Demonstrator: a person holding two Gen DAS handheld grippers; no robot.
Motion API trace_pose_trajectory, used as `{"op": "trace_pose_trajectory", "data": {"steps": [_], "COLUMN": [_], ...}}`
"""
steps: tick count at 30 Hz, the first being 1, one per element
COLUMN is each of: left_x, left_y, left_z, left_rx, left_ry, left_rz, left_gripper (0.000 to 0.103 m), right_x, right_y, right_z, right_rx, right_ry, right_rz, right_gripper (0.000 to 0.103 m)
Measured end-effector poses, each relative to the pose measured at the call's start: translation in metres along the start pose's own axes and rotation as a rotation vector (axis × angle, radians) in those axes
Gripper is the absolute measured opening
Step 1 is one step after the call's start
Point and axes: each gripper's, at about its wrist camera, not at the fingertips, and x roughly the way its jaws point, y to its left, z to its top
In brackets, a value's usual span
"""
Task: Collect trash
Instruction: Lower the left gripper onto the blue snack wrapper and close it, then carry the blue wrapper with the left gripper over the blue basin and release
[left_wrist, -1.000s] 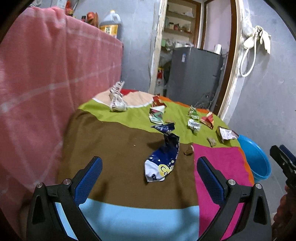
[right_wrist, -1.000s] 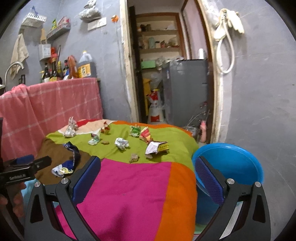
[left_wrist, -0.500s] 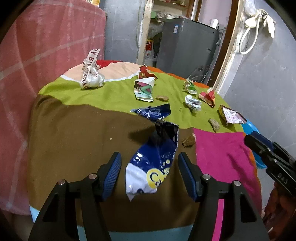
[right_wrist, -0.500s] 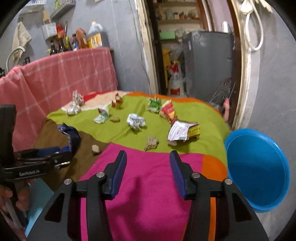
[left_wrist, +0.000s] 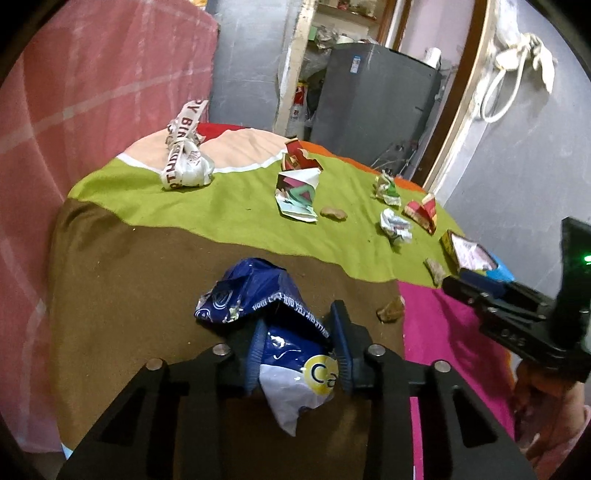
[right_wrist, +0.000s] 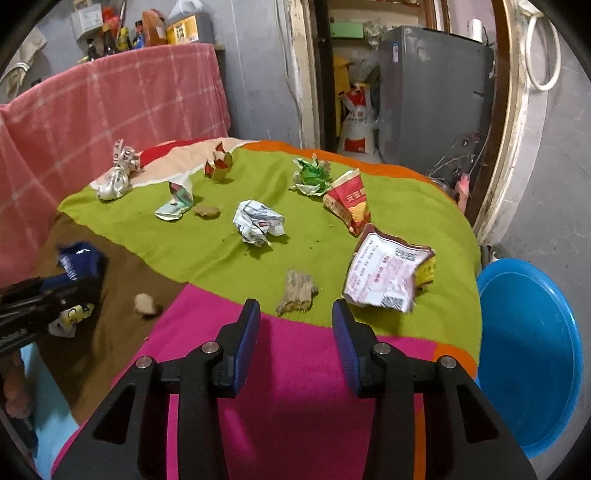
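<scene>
My left gripper (left_wrist: 300, 341) is shut on a blue and white snack wrapper (left_wrist: 273, 310) on the brown patch of the table cloth; it also shows at the left of the right wrist view (right_wrist: 75, 266). My right gripper (right_wrist: 295, 330) is partly open and empty over the magenta patch, just short of a brown scrap (right_wrist: 297, 291) and a white-pink packet (right_wrist: 388, 273). More trash lies on the green patch: a crumpled white paper (right_wrist: 258, 221), a red packet (right_wrist: 351, 203), a green wrapper (right_wrist: 312, 175).
A blue basin (right_wrist: 524, 354) stands on the floor right of the table. A pink checked cloth (right_wrist: 110, 107) covers something behind the table at left. A grey fridge (right_wrist: 436, 92) stands in the doorway beyond. A small brown lump (right_wrist: 146, 304) lies near the magenta edge.
My left gripper has moved forward and closed on the blue wrapper. My right gripper has narrowed and moved forward and down toward the brown scrap.
</scene>
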Motion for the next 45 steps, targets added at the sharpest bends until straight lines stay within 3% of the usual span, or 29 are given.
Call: {"op": "trace_pose_trajectory", "data": {"steps": [7,11,13,19,23,30,36,45], "left_x": [-0.009,-0.013,-0.016,-0.025,-0.034,-0.053,-0.059,-0.034], "left_y": [0.0,-0.003,-0.005,-0.018,-0.03,-0.064,-0.117,-0.211], "left_z": [-0.003,-0.004,-0.004,-0.004,0.0,0.014,0.027,0.044], "left_rx": [-0.013,-0.008,-0.005,0.021,0.051,0.105,0.162,0.236], "left_ry": [-0.018,-0.036,-0.053,-0.094,-0.141,-0.277,-0.381,-0.444], "left_rz": [-0.022,-0.032,-0.034,-0.046,-0.062,-0.118,-0.196,-0.331], "left_gripper": [0.011,0.008,0.007,0.007,0.007,0.007,0.007,0.007], "right_x": [0.018,0.025,0.027,0.016,-0.014,-0.089,-0.144,-0.196], "right_y": [0.0,0.0,-0.001,-0.002,0.001,-0.003,-0.03,-0.094], "right_z": [0.009,0.013,0.014,0.01,0.003,-0.004,-0.007,-0.019], "right_rx": [-0.02,-0.018,-0.013,0.017,0.021,0.041,0.072,0.096], "right_ry": [0.065,0.086,0.092,0.063,-0.045,-0.323,-0.499,-0.632], "right_rz": [-0.037,-0.041,-0.028,0.026,0.052,0.023,-0.061,-0.259], "right_gripper": [0.034,0.029,0.019,0.018,0.018,0.018,0.018,0.018]}}
